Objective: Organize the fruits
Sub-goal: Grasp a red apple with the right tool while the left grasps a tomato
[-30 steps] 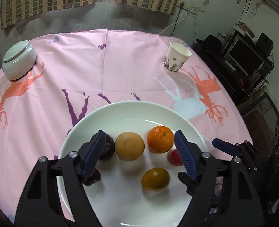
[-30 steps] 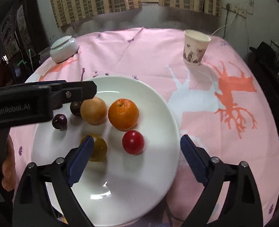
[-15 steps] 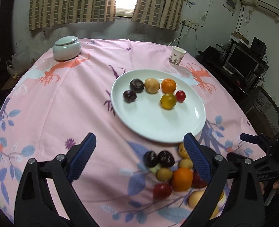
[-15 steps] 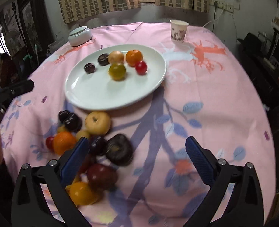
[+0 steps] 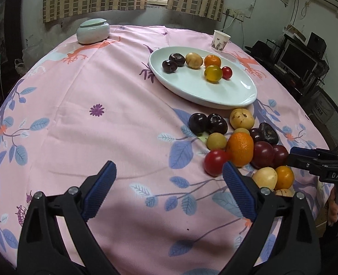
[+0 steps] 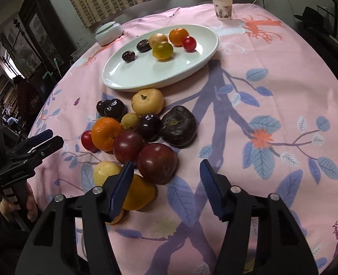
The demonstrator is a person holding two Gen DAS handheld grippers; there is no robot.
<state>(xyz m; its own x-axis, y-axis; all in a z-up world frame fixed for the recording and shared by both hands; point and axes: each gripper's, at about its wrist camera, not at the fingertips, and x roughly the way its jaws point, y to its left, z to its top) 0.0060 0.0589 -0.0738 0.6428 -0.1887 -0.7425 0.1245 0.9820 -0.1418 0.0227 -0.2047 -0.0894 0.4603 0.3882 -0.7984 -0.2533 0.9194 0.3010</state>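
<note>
- Our left tool (image 5: 169,178) hangs over bare pink cloth (image 5: 100,137) near the tabletop's front edge, its blue pads spread wide and holding nothing.
- Our right tool (image 6: 166,176) is also spread wide and empty; its left pad sits just in front of a yellow-orange fruit (image 6: 139,193), and a big dark red plum (image 6: 157,163) lies just beyond the gap.
- In the left view, the right tool's dark tips (image 5: 306,158) reach in from the right, beside the pile's near edge.
- The loose pile (image 5: 240,144) lies on the cloth to the right of our left tool: a small red fruit (image 5: 214,162) nearest it, an orange (image 5: 240,149) touching that, two dark red plums behind the orange, and pale yellow and orange fruits at the near right.
- Further into the pile we see two dark plums (image 5: 207,123) side by side, a pale yellow fruit (image 5: 241,118) close to the plate's near rim, and a blackish, flattened fruit (image 6: 178,126) on the pile's right side.
- Beyond the pile stands the white plate (image 5: 191,87), holding six pieces: two dark plums (image 5: 173,62) at left, a tan fruit (image 5: 193,60), an orange (image 5: 212,61), a yellow-green fruit (image 5: 212,73) in front of it, and a small red one (image 5: 226,72) at right.
- Farthest off, a paper cup (image 5: 221,40) stands upright behind the plate, and a lidded white jar (image 5: 93,31) sits at the far left of the cloth.
</note>
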